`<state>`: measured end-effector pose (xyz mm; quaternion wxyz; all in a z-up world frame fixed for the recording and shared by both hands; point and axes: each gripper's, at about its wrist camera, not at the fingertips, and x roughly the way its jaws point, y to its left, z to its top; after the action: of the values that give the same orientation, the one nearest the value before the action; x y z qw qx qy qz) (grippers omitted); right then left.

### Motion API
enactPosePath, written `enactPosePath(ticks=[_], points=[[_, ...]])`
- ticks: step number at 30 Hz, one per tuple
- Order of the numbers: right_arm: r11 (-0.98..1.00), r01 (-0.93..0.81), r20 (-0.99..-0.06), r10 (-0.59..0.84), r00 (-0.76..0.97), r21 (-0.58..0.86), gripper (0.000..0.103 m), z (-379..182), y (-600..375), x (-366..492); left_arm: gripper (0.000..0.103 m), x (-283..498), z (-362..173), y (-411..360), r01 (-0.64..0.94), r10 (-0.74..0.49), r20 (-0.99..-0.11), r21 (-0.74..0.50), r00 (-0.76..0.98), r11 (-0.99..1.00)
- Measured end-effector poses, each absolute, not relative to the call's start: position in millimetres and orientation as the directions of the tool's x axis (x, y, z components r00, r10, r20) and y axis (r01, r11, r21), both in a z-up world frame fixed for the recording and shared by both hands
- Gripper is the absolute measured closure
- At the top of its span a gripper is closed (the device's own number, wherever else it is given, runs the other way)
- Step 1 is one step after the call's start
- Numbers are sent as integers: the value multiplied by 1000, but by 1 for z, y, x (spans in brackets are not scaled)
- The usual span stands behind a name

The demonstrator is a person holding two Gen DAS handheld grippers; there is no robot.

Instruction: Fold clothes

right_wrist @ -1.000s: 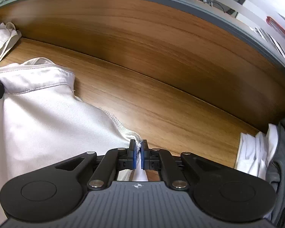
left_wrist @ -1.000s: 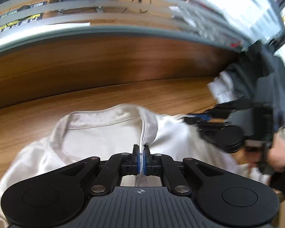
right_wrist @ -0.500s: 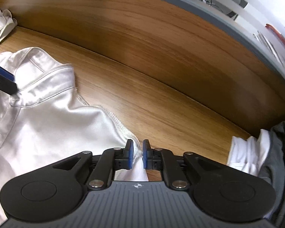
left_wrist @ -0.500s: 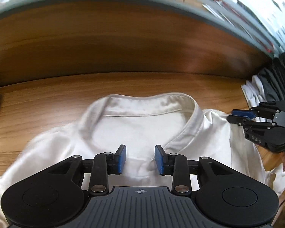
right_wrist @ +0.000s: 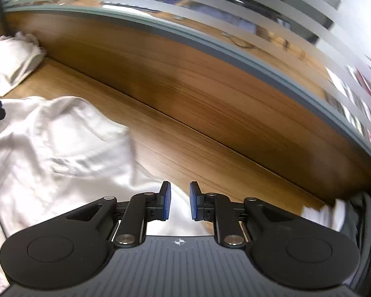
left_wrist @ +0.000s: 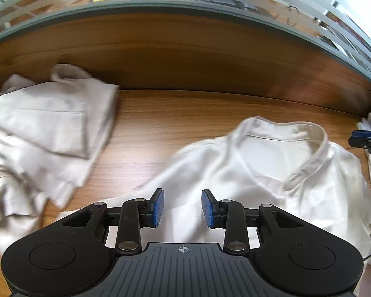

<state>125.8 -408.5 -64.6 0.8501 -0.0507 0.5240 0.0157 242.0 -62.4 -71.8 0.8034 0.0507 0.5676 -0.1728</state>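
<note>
Two grippers hang over a white shirt (left_wrist: 272,173) that lies spread on the tabletop (left_wrist: 185,118), collar toward the wall, body rumpled and not folded. The left gripper (left_wrist: 183,208) has its fingers apart with nothing between them; the right gripper (right_wrist: 178,200) likewise stands parted at the shirt's right edge, clamped on no cloth. To the left sits a pale pile (left_wrist: 44,128), which looks partly folded, though blur makes that uncertain. More garments (right_wrist: 334,212) wait at the right. By this, the shirt's folding remains to be done.
</note>
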Motion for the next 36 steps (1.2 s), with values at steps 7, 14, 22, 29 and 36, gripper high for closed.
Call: enactPosePath(ticks=[7,14,22,29,36], points=[[986,-150,-879,131,459,69,85,-54,-361,162,68,245,-81,-32,286,-189,-934,-100,303,953],[952,-277,-909,228,349,133,77,-83,-301,193,68,246,-85,-23,274,-187,-936,-103,299,956],[937,-315,-927,243,285,149,73,-105,-262,204,68,247,-84,-25,282,-206,-933,-121,295,952],[944,-293,-933,234,275,150,69,-117,-251,216,67,250,-88,-39,313,-194,-932,-94,306,945],[938,-345,-941,155,302,44,67,-120,-229,209,68,250,-110,-35,303,-162,-946,-72,283,950]])
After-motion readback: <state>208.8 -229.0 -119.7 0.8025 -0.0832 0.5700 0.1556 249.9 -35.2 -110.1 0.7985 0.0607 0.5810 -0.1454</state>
